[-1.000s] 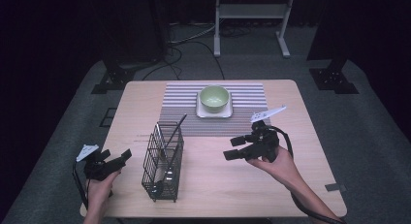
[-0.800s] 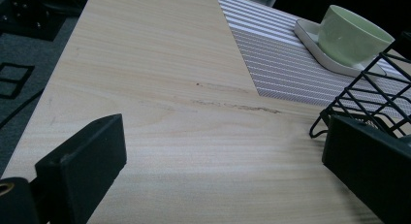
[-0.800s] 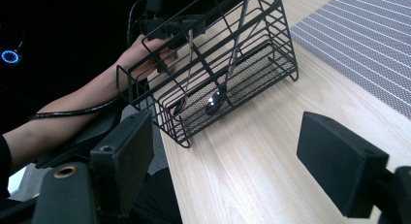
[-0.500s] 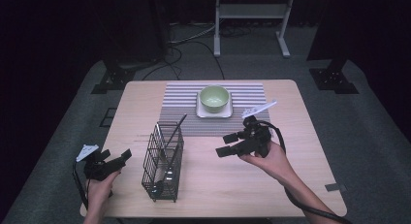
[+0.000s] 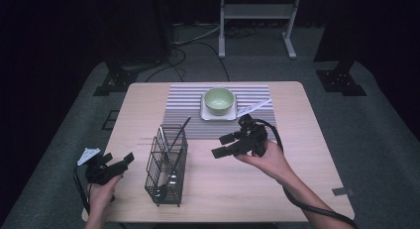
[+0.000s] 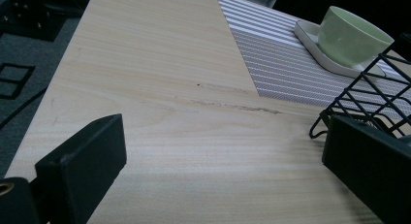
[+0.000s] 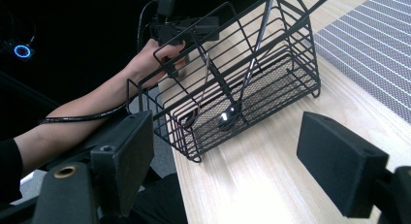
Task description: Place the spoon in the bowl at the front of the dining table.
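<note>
A black wire basket [image 5: 167, 164] stands on the wooden table [image 5: 297, 120] left of centre, with dark long-handled utensils [image 5: 178, 140] leaning inside it. In the right gripper view the basket [image 7: 271, 73] lies ahead and a shiny spoon bowl [image 7: 227, 120] rests at its bottom. My right gripper [image 5: 224, 145] hovers just right of the basket, open, nothing between its fingers [image 7: 228, 158]. My left gripper [image 5: 124, 162] sits at the table's front left corner, open and empty [image 6: 223, 170]. The basket's corner [image 6: 368, 100] shows beside its right jaw.
A pale green bowl [image 5: 219, 100] sits on a white square plate [image 5: 205, 115] on a grey striped placemat [image 5: 183, 102] at the back centre. The bowl [image 6: 351, 37] also appears in the left gripper view. The other hand and its gripper [image 7: 179, 27] show beyond the basket.
My right gripper has moved left across the table toward the basket. The left gripper and basket have stayed put.
</note>
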A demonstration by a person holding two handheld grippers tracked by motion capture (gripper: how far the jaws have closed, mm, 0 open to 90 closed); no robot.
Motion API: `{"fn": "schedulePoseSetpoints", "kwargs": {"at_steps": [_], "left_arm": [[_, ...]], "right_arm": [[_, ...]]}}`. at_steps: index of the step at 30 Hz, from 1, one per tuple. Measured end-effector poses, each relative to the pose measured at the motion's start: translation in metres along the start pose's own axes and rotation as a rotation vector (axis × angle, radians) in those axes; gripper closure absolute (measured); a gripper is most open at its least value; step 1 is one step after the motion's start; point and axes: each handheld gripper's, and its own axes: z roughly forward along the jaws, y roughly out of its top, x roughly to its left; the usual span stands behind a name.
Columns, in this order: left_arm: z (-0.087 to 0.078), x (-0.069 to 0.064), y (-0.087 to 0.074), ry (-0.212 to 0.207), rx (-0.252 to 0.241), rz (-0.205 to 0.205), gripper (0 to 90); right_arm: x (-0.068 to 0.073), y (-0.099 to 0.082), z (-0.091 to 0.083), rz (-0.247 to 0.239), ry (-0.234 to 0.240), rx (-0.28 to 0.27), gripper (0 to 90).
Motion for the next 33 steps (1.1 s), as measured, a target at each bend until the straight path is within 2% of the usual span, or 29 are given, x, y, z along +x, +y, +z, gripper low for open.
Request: {"fn": "schedulePoseSetpoints", "kwargs": {"at_steps": [33], "left_arm": [[-0.002,0.001,0.0,0.001,-0.009,-0.008,1.0]], "right_arm": [[0.006,0.035,0.043,-0.017,0.02,0.079,21.0]]}}
